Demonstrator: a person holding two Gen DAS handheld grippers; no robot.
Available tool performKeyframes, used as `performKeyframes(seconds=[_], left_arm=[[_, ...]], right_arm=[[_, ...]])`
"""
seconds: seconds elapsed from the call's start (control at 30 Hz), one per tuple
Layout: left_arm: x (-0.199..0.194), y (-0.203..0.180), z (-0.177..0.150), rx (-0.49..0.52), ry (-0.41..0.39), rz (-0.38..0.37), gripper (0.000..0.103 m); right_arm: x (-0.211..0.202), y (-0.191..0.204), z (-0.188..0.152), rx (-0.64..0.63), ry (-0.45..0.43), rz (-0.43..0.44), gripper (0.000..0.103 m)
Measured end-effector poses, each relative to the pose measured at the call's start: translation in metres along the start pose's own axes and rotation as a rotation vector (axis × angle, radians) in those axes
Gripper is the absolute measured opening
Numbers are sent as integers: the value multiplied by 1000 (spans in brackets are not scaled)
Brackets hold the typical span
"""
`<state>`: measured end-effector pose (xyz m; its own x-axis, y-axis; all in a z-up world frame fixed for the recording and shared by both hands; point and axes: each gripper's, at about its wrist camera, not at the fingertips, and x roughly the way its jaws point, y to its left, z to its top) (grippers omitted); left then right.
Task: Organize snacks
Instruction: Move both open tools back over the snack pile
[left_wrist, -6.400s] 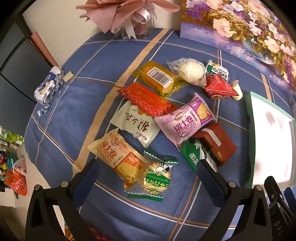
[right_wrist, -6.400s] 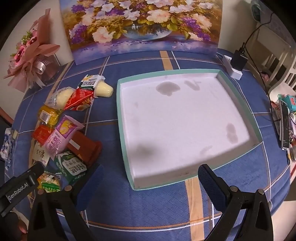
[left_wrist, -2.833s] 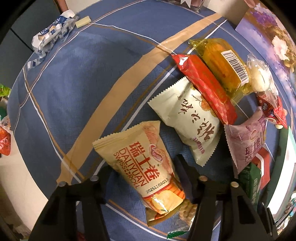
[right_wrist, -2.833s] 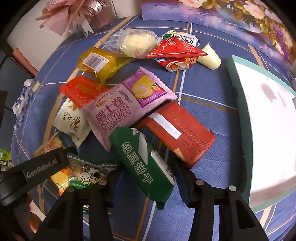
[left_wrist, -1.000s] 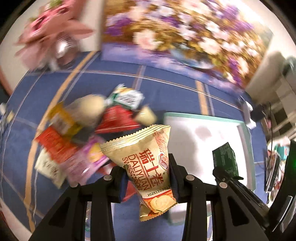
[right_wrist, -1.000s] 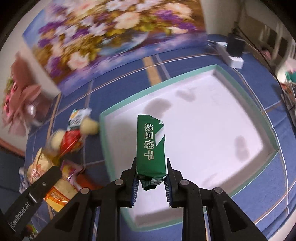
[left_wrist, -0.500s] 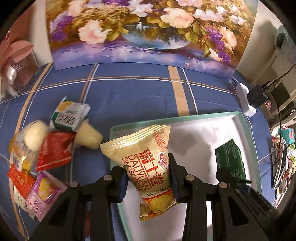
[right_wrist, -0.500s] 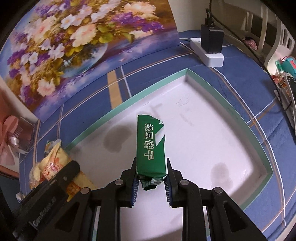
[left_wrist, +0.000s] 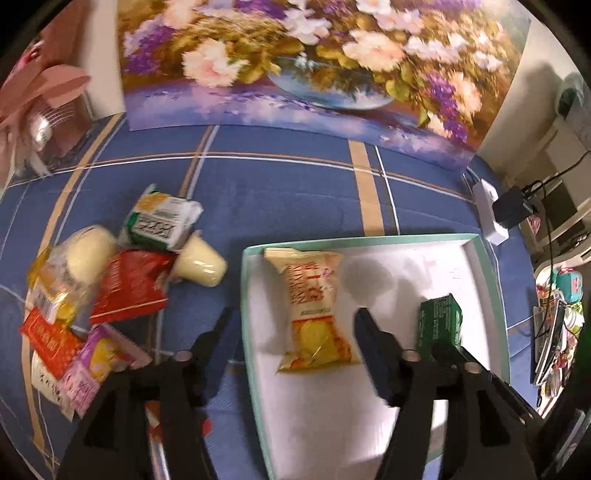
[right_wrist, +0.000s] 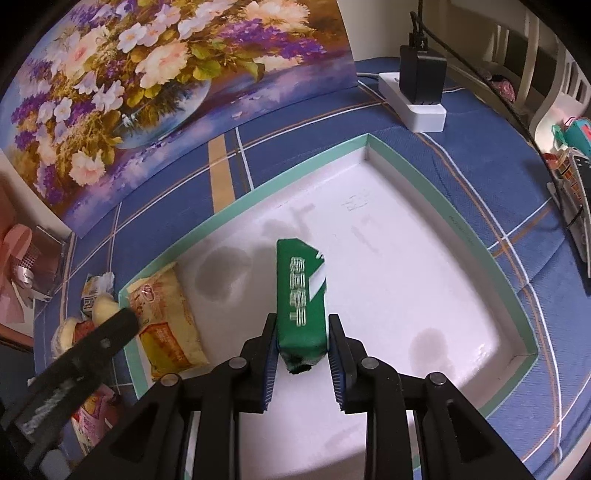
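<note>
A lived-in home interior is indicated. A table is covered with a blue plaid tablecloth (left_wrist: 280, 184), and a floral painting (right_wrist: 140, 85) is propped against the wall at the far edge. A pink ribbon bouquet (left_wrist: 33, 99) stands far left; a power strip (right_wrist: 413, 99) with a charger lies far right (household clutter is glimpsed beyond).

Warm indoor light, fairly bright. My left wrist view is motion-smeared; right view sharp. Both feeds bow strongly, with black vignette corners. Soft grey shadows blotch the white tray (right_wrist: 424, 258) floor; no harsh glare.
</note>
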<state>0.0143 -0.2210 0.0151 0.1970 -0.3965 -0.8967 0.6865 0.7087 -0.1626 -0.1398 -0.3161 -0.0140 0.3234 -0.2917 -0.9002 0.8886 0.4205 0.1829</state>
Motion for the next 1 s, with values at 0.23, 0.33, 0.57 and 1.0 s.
performKeyframes(seconds=[0.23,0.33,0.57,1.0], left_arm=[[-23,44,-22,-91,-47,78,87],[-30,67,-35,-149,-58,94,92],[-45,116,-66,-262,-73,179,99],[-79,175,-113,-416,-48,229,99]], right_arm=[[-13,-1,-16,-29,-3,0,61],[-21,2,-26,-45,-10,-3,68],[-38,11,-47,-70,-22,-1,85],[-64,38,-92,-163,-25,6,102]])
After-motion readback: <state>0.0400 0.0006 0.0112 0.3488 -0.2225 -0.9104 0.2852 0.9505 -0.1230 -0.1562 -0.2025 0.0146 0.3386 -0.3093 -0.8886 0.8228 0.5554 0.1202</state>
